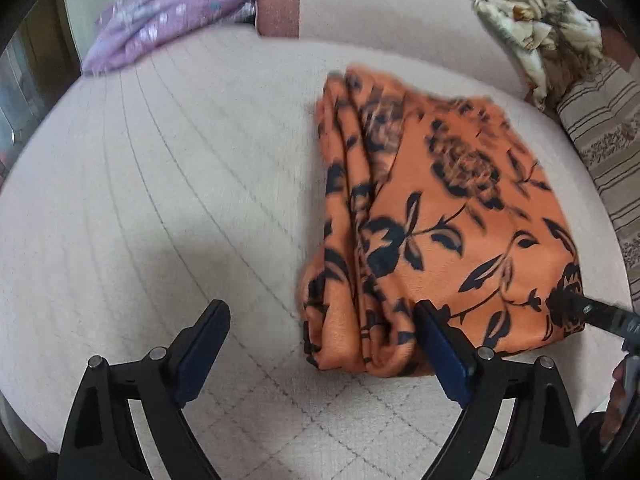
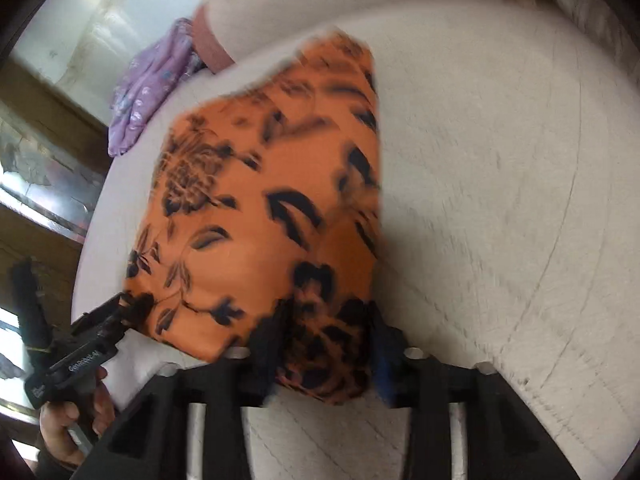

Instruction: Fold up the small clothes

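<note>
I'm working left to right. Far left on the couch [image 1: 200,160] lies one purple cloth [image 1: 172,16], bunched against the backrest and well apart from my grippers. One rust cushion [image 1: 280,0] sits just beside it.

My left gripper [image 1: 320,344] is spread wide and holds nothing — its right finger [image 1: 440,344] sits at the near left corner of the orange cloth [image 1: 440,208], though I cannot tell whether it touches. That cloth is the piece in hand: one folded bundle, its long axis running near to far, with stacked fold edges along its left side. It lies to the right of the left gripper's centre, so that gripper would need to shift right to take the near edge.

My right gripper [image 2: 324,344] is clenched on the bundle's near right corner, and the fabric looks lifted there — it is the one already in contact.

At the far right sits one cream patterned cloth [image 1: 540,36], crumpled, and a striped cushion [image 1: 600,148] below it. I count three cloths and two grippers.
</note>
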### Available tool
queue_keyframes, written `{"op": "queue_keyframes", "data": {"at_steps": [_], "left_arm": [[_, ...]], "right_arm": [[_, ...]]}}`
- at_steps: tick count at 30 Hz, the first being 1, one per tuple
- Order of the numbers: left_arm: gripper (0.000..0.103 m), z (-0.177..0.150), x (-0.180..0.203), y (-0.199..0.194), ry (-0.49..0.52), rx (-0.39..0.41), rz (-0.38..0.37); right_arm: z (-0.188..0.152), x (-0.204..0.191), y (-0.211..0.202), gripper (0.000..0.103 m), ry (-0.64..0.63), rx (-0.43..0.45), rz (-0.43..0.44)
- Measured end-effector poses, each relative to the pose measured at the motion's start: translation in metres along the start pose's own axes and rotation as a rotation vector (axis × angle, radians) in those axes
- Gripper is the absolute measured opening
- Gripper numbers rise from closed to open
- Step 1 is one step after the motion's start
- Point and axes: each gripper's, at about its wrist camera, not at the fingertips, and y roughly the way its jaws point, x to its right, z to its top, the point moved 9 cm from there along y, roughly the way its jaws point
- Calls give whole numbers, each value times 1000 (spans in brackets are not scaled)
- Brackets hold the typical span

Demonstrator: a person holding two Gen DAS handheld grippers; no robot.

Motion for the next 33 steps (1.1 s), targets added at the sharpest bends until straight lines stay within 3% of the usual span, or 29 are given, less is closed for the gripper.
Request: {"op": "queue_keyframes", "data": {"at_steps": [3, 5, 8, 10, 11, 12, 13, 14, 17, 19, 21, 23, 26, 27, 28, 29, 30, 31, 33], "left_arm": [[93, 25, 4, -26, 32, 103, -12], [93, 42, 12, -27, 44, 121, -25], [93, 55, 18, -3, 68, 83, 16], [93, 46, 15, 27, 88, -18, 62], [93, 41, 13, 34, 88, -40, 70], [94, 39, 10, 37, 77, -38, 64], [94, 37, 7, 36, 61, -27, 58], [94, 38, 5, 36, 57, -26, 55], [94, 35, 2, 36, 70, -16, 60], [94, 32, 1, 35, 65, -17, 51], [94, 31, 0, 33, 68, -12, 58], [94, 31, -1, 32, 80, -7, 63], [94, 35, 0, 36, 72, -15, 55], [94, 35, -1, 37, 65, -19, 53], [94, 35, -1, 37, 63, -22, 55], [94, 36, -2, 40, 63, -24, 57], [94, 35, -2, 40, 68, -27, 62], [94, 36, -3, 39, 73, -25, 70], [94, 36, -4, 39, 72, -26, 75]], "right_arm": [[18, 1, -29, 73, 74, 83, 127], [42, 2, -45, 82, 108, 157, 167], [79, 6, -34, 84, 149, 165, 197], [102, 16, -2, 84, 202, 119, 209], [105, 20, 14, 81, 216, 83, 201], [106, 18, 32, 50, 217, 32, 217], [105, 11, 44, 45, 188, -9, 212], [106, 6, 45, 45, 132, 2, 157], [105, -32, 24, 41, -155, 97, -64], [101, -30, 30, 42, -194, 95, -110], [103, -10, 40, 58, -72, 51, -59], [109, -9, 26, 62, -18, 91, 0], [133, -6, 9, 88, 70, 174, 77], [144, 0, 13, 88, 126, 172, 92], [150, 6, 24, 86, 168, 146, 104], [153, 10, 35, 68, 194, 112, 117], [154, 11, 50, 37, 226, 54, 142], [155, 4, 55, 37, 197, 38, 99], [153, -34, 36, 37, -89, 118, -74]]}}
